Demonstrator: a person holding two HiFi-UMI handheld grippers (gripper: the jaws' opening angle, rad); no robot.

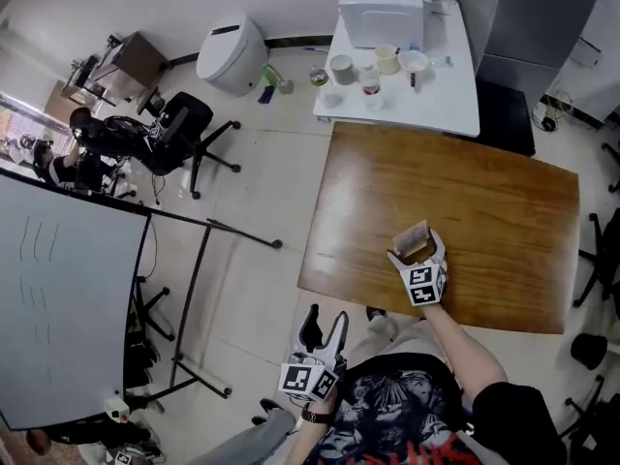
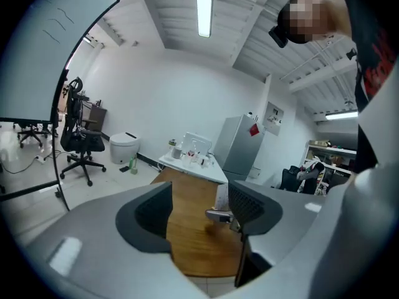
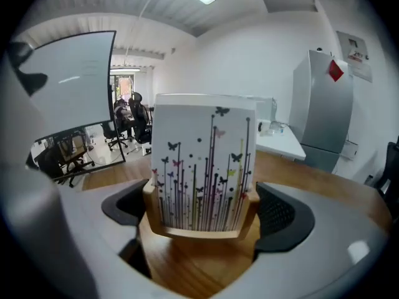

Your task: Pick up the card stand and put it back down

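The card stand (image 1: pixel 415 236) is a small wooden holder with a white card printed with butterflies and coloured stems (image 3: pixel 202 167). It stands upright near the front edge of the brown wooden table (image 1: pixel 484 192). My right gripper (image 1: pixel 417 250) is shut on it, its two pads against the sides of the wooden base (image 3: pixel 199 228). I cannot tell whether the stand rests on the table or hangs just above it. My left gripper (image 1: pixel 325 329) is open and empty, held off the table's front left corner near the person's body. In the left gripper view the jaws (image 2: pixel 199 207) stand apart, with the stand (image 2: pixel 221 197) beyond them.
A white side table (image 1: pixel 441 105) with a white box (image 1: pixel 381 6), cups and a bottle adjoins the far edge of the wooden table. A white bin (image 1: pixel 231 54), a black office chair (image 1: pixel 179 124) and a whiteboard (image 1: pixel 58 308) stand at the left. A grey cabinet (image 1: pixel 533 17) is far right.
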